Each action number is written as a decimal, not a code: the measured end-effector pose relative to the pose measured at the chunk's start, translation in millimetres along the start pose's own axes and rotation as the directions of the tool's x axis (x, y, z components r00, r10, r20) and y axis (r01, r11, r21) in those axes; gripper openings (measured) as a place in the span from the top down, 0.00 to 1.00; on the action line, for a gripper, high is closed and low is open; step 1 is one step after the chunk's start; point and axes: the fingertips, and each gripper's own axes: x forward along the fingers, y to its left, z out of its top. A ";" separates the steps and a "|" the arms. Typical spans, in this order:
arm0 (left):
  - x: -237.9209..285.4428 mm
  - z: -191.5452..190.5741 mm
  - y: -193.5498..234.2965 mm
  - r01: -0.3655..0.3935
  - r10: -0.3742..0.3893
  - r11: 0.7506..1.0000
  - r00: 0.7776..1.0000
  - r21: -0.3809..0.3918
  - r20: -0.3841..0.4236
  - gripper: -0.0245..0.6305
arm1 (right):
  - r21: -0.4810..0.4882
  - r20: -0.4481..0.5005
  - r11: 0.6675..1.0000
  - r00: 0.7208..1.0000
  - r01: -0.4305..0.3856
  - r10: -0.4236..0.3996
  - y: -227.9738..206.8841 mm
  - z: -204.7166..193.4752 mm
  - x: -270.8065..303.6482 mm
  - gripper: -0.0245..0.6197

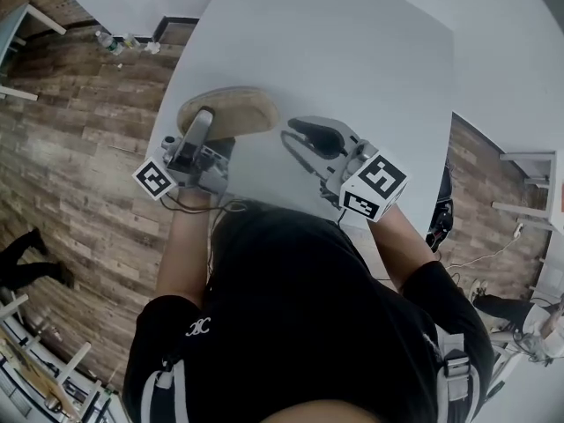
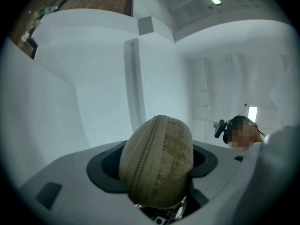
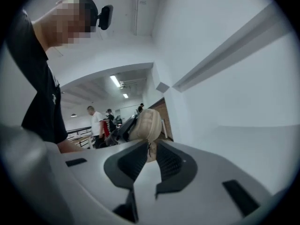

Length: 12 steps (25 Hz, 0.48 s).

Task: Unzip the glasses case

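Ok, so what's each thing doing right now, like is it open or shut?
glasses case: closed, gripped across its middle.
zipper: zipped shut along the end that shows.
left gripper: shut on the glasses case.
right gripper: jaws nearly together, pinching what looks like the zipper pull at the case's end.

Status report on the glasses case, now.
Left gripper clamped on glasses case, zipper closed. Right gripper jaws nearly together at the zipper pull, grip unconfirmed. Nothing in the way.
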 end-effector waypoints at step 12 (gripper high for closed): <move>20.2 -17.0 23.9 0.003 0.030 0.965 0.992 -0.262 0.124 0.45 | 0.116 0.021 0.993 0.999 0.036 -0.039 -13.4 -13.6 14.5 0.66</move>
